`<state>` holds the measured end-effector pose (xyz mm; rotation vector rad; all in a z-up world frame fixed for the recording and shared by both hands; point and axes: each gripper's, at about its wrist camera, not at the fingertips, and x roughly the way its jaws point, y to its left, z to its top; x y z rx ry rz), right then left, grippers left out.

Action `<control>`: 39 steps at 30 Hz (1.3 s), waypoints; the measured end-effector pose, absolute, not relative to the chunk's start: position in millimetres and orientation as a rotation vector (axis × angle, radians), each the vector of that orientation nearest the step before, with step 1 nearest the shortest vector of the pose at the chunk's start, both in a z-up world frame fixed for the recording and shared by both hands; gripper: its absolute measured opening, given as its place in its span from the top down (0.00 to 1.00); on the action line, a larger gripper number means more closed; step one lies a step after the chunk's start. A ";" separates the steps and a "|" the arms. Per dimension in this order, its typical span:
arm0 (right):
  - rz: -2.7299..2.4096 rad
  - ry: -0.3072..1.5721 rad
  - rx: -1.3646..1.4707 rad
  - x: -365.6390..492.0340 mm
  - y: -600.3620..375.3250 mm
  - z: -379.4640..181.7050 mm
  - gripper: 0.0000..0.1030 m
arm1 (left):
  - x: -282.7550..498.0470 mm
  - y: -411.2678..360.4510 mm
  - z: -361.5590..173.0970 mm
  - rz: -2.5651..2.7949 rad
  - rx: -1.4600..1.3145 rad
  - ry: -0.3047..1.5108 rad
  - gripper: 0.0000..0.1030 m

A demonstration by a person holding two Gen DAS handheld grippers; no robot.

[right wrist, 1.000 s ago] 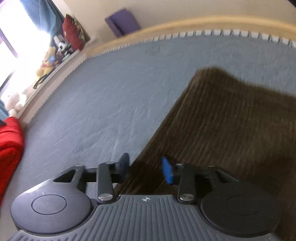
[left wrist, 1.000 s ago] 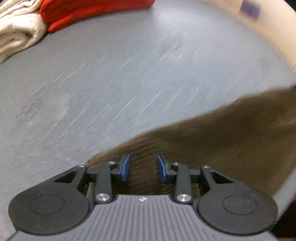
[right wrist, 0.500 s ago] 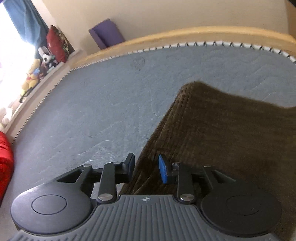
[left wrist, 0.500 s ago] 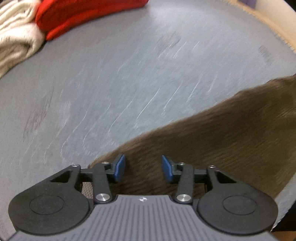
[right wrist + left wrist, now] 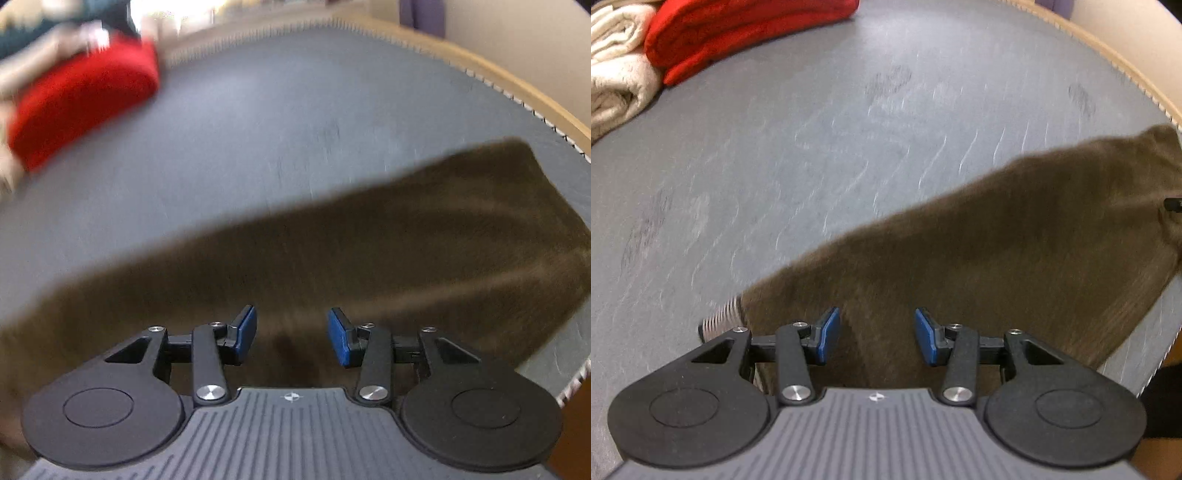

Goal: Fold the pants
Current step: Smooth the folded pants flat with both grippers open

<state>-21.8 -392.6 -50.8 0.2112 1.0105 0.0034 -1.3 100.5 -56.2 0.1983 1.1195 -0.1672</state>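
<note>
Above the brown pants (image 5: pixel 997 251), left claw (image 5: pixel 877 341) and right claw (image 5: pixel 291 336) have just opened, gripping nothing

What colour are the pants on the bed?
Dark brown, with a fine ribbed texture; the pants show best in the left wrist view.

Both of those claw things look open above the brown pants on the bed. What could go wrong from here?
The left gripper and right gripper have just been opening, with nothing pinched, so the brown pants lie loose and the fold might slump. The pants reach close to the bed's edge, so a tug could drag them off. The right view is blurred, so a hasty regrab may catch only one layer.
</note>
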 end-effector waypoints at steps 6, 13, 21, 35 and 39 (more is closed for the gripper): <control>0.019 1.135 0.142 -33.1 -392.6 -66.0 0.57 | -17.4 105.5 -90.4 -0.215 0.215 1.250 0.41; 0.029 1.063 0.188 -24.8 -401.6 -51.9 0.55 | -15.0 75.9 -50.6 -0.237 0.187 1.118 0.41; 0.019 1.098 0.237 -29.7 -420.9 -57.7 0.56 | -36.2 18.3 -97.3 -0.388 0.459 1.211 0.35; -0.084 1.137 0.272 -28.0 -449.7 -68.7 0.57 | -34.4 -13.7 -100.5 -0.421 0.442 1.216 0.28; -0.091 1.072 0.344 -29.3 -457.5 -54.7 0.56 | -30.6 -24.9 -75.2 -0.394 0.428 1.137 0.28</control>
